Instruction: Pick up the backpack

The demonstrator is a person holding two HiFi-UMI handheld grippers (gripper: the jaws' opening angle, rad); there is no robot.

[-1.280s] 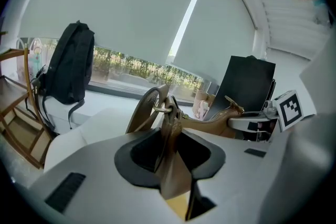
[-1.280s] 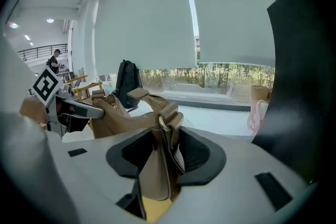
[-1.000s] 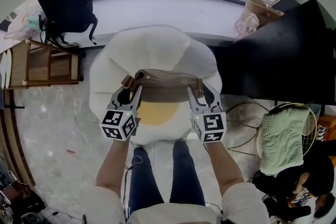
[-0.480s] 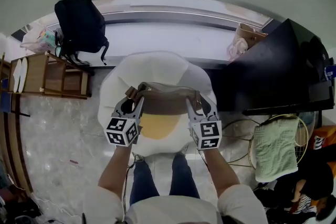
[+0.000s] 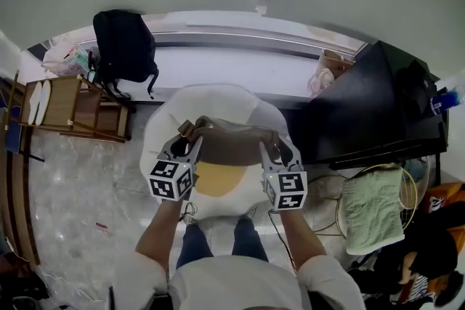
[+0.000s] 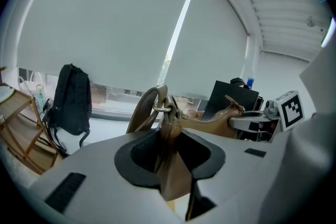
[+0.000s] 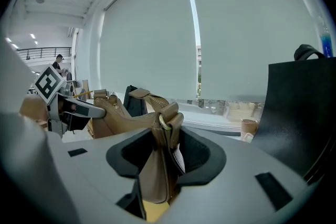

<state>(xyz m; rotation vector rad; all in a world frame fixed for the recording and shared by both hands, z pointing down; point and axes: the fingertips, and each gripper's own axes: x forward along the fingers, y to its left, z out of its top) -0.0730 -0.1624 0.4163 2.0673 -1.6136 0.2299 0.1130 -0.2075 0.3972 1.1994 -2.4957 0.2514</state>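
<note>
The tan backpack (image 5: 234, 143) hangs between the two grippers, its long axis running left to right above the white cushion (image 5: 218, 99). The left gripper (image 5: 182, 147) clamps its left end and the right gripper (image 5: 278, 151) its right end. It seems clear of the cushion.

Bag (image 5: 234, 142) stretches from left gripper (image 5: 182, 145) to right gripper (image 5: 277, 149).

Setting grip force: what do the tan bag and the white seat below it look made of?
Tan bag: smooth leather or faux leather, soft sheen, folds limply; metal strap ring. White seat: matte fabric, probably a beanbag from its slumped shape.
</note>
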